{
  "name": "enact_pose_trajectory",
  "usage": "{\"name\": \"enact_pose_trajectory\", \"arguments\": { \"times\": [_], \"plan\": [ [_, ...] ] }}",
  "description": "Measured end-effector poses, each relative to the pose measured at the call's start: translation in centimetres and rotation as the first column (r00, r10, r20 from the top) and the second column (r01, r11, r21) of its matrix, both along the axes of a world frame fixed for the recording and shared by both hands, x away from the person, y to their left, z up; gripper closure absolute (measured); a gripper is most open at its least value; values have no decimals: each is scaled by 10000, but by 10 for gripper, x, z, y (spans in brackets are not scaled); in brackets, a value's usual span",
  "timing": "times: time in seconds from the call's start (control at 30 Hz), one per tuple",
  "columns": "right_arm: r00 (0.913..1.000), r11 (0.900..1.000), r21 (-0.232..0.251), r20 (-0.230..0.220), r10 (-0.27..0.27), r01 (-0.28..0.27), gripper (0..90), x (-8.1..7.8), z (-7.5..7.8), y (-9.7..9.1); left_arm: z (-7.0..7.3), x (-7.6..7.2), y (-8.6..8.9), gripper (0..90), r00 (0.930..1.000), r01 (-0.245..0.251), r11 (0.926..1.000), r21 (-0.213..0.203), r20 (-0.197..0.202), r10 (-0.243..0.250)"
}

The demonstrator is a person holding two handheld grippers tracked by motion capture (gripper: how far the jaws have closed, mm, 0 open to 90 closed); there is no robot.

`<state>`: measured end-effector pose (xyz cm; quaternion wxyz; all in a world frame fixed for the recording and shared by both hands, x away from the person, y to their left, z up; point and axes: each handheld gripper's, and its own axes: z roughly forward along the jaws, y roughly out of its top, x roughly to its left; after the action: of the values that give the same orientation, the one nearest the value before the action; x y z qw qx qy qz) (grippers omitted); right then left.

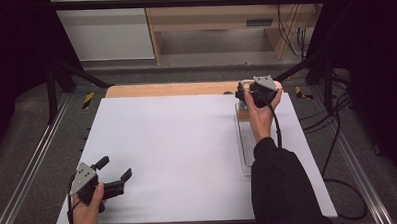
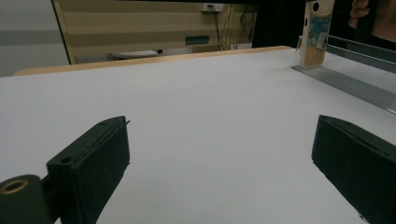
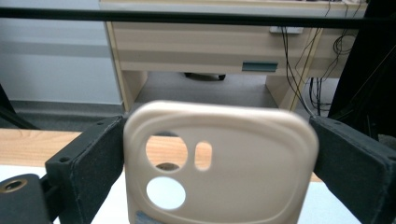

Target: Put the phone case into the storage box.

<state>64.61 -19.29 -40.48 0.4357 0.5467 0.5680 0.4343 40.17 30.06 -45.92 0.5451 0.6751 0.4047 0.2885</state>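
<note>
Two sets of fingers are mine here, and they are doing very different things. At the upper right of the high view my right gripper reaches to the far end of a clear tray that lies lengthwise along the right side of the white desk. In the right gripper view its fingers press against both edges of a beige phone case, upright, its camera cut-outs at centre left of the frame. So the case is pinched; whether it has come clear of the tray or sits in it I cannot tell, since the case's lower end runs off the bottom of the frame. I judge the grasp done and the carrying and setting down yet to do. The tray looks otherwise bare along its length, though its clear walls make that hard to confirm. My left gripper rests at the lower left of the high view, fingers spread wide over bare desk, holding nothing; at the upper right of its own view the case stands at the tray's end.
</note>
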Motion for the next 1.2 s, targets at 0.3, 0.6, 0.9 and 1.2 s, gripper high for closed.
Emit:
{"name": "enact_pose_trajectory", "arguments": {
  "times": [0.3, 0.6, 0.9, 1.2],
  "plan": [
    [10000, 10000, -36, -43, -67, 67, 60, -1, 0, -4, 0, 0, 0, 38, 10000, 5, 10000, -4, 19, -5],
    [9966, 9988, 420, -767, 302, -270, 45, 1, -5, -9, 0, 0, -1, 39, 10000, 11, 10000, 17, 6, -11],
    [9972, 9995, 38, -688, 307, -305, 53, -2, -4, -5, 1, 0, -1, 39, 10000, 8, 10000, 6, 23, -8],
    [9998, 9998, 76, 141, 159, -160, 63, -8, 11, -7, 1, -1, 0, 39, 10000, 1, 10000, -26, 41, -1]
  ]
}}
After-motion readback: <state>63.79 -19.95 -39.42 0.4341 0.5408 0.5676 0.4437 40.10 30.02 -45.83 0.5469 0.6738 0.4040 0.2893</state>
